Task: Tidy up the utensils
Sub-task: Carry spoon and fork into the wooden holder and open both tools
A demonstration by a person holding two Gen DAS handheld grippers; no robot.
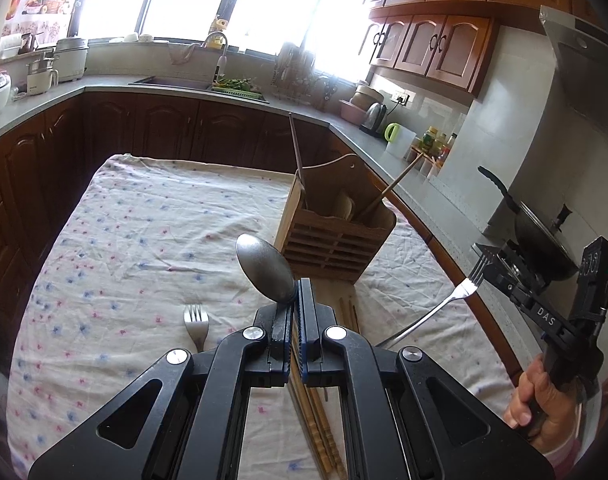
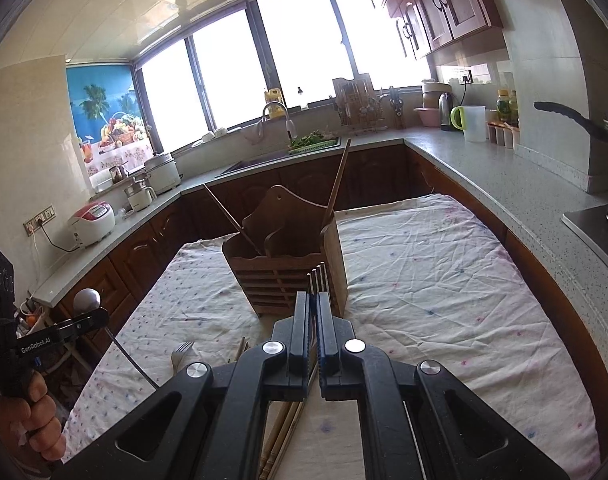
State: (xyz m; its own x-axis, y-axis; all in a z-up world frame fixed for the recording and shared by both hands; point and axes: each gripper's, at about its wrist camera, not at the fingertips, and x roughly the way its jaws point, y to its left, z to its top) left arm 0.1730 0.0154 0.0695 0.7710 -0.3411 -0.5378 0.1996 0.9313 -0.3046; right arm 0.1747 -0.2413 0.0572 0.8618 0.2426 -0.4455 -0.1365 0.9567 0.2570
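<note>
A wooden utensil holder (image 1: 335,236) (image 2: 288,268) stands on the cloth-covered table, with two chopsticks (image 1: 298,148) leaning in it. My left gripper (image 1: 296,300) is shut on a metal spoon (image 1: 264,266), bowl up, held above the table in front of the holder; it also shows in the right wrist view (image 2: 87,299). My right gripper (image 2: 313,304) is shut on a metal fork (image 2: 317,276), tines up, close to the holder's front; the fork also shows in the left wrist view (image 1: 459,292). A second fork (image 1: 197,326) (image 2: 180,354) and several chopsticks (image 1: 319,420) (image 2: 288,428) lie on the cloth.
The table has a floral cloth (image 1: 136,232). Dark wooden cabinets and a grey counter (image 2: 483,176) surround it, with a sink, kettles and jars. A wok (image 1: 539,236) sits on the stove at the right.
</note>
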